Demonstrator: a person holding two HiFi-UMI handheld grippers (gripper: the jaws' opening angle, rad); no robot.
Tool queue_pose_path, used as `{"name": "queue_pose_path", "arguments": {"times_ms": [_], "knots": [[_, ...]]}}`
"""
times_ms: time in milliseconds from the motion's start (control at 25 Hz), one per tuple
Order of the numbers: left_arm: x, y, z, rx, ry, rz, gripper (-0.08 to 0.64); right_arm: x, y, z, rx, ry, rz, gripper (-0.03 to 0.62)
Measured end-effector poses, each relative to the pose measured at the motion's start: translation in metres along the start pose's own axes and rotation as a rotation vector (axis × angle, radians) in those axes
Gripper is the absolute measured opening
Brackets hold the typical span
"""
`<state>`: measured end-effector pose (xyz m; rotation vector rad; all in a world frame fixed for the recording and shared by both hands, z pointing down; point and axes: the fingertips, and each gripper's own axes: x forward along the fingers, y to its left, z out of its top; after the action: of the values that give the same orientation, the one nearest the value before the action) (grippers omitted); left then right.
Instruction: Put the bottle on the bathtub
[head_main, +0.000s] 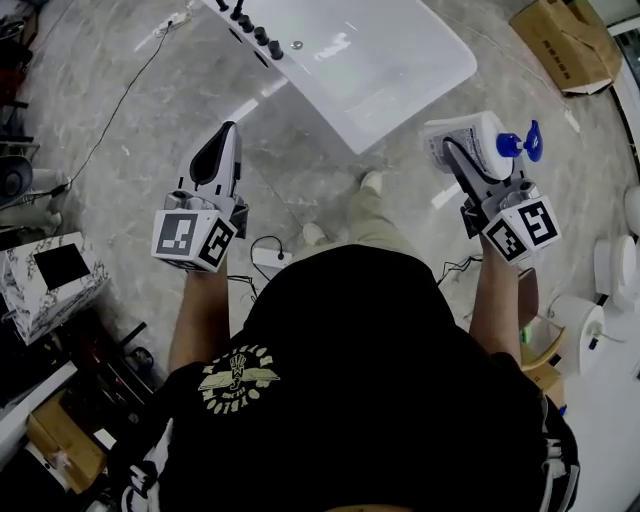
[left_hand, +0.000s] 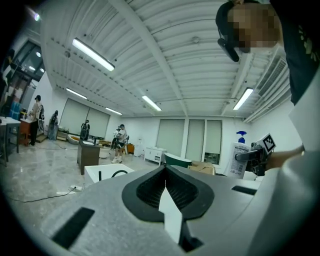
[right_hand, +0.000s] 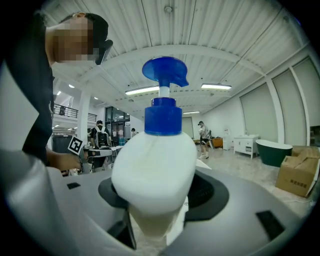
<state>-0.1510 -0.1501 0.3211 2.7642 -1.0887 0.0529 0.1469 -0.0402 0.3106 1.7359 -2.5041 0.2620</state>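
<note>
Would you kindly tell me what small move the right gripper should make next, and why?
Probably carry the bottle forward and leftward toward the bathtub rim: the right gripper is shut on the bottle, and the bathtub lies ahead and to its left, not yet under it.

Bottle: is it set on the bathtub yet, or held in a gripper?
Held, not set down. The right gripper is shut on the white pump bottle, in the air and apart from the bathtub.

Bottle (head_main: 478, 140) is held in right gripper (head_main: 450, 150), just right of bathtub (head_main: 390, 70). Left gripper (head_main: 226, 130) is placed left of bathtub; cardboard box (head_main: 560, 40) far right.
</note>
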Motion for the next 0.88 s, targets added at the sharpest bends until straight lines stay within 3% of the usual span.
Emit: {"name": "queue_pose_path", "arguments": {"times_ms": [280,560,880], "knots": [[0.026,0.005,0.002,-0.008,0.026,0.072,0.009,0.036,-0.023,0.003,-0.010,-0.002,0.115,0.265],[0.075,0.011,0.017,0.029,0.019,0.136,0.009,0.080,-0.081,0.009,0.019,-0.003,0.176,0.264],[0.130,0.045,0.033,0.013,0.003,0.257,0.009,0.153,-0.141,0.023,0.018,0.001,0.276,0.265]]}}
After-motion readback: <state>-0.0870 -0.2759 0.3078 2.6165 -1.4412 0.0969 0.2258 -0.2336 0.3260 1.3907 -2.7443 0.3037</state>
